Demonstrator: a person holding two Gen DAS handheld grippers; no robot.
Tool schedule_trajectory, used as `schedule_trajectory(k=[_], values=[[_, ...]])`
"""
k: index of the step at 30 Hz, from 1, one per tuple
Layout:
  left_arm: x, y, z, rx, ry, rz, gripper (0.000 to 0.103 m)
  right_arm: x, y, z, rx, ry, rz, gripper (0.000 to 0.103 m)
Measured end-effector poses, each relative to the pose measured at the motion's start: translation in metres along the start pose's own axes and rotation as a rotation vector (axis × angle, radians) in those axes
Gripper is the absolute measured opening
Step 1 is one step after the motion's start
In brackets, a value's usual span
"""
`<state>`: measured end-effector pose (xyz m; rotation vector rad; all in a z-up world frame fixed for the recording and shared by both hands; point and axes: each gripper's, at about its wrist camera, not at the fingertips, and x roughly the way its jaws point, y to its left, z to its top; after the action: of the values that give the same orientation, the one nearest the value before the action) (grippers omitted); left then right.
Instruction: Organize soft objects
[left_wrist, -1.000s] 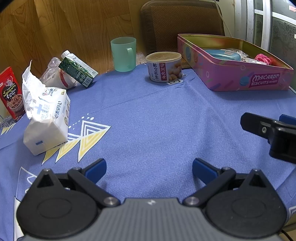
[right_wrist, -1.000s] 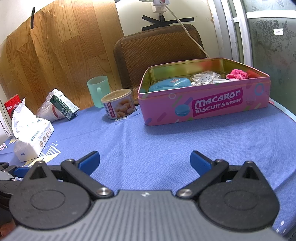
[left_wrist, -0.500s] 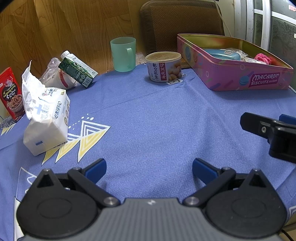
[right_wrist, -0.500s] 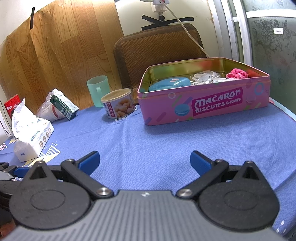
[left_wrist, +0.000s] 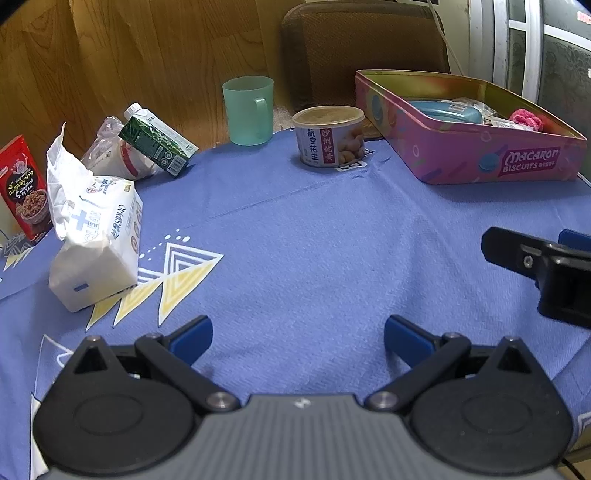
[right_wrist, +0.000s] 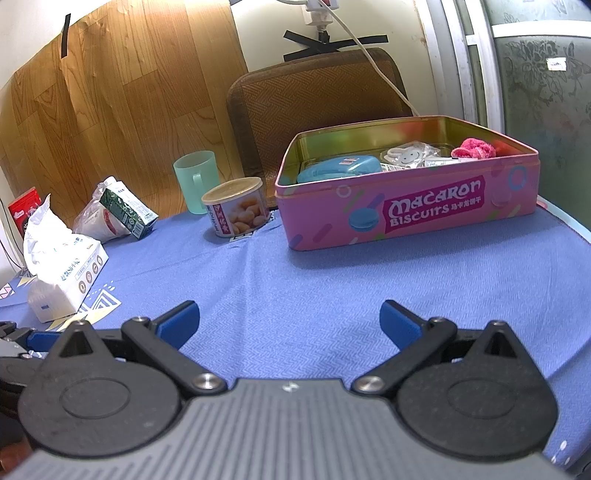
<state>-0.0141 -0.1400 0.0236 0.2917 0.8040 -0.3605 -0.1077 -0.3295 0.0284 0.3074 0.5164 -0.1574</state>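
Fingers on your left gripper (left_wrist: 297, 334) and right gripper (right_wrist: 290, 321) are spread, empty, low over the tabletop (left_wrist: 314, 240). Beyond them, the biscuit tin (right_wrist: 406, 210) contains the pink soft item (right_wrist: 473, 147) in its far right corner.

Green mug (left_wrist: 249, 110) just left of the peanut can (left_wrist: 328, 136), right at the back edge of the blue-clothed table (left_wrist: 314, 240). Milk carton (left_wrist: 157, 142) further left of the can, tipped against a plastic bag (left_wrist: 110, 158). Red snack box (left_wrist: 22, 188) way off left. Brown chair back (right_wrist: 317, 99) behind the can.
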Motion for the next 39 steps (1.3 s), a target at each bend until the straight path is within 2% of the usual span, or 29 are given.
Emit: schedule_trajectory(k=[39], values=[[0.0002,0.0023,0.0043,-0.022,-0.008,0.023,0.103,0.0013,-0.0027,0.0013,0.001,0.005,0.002,0.103]])
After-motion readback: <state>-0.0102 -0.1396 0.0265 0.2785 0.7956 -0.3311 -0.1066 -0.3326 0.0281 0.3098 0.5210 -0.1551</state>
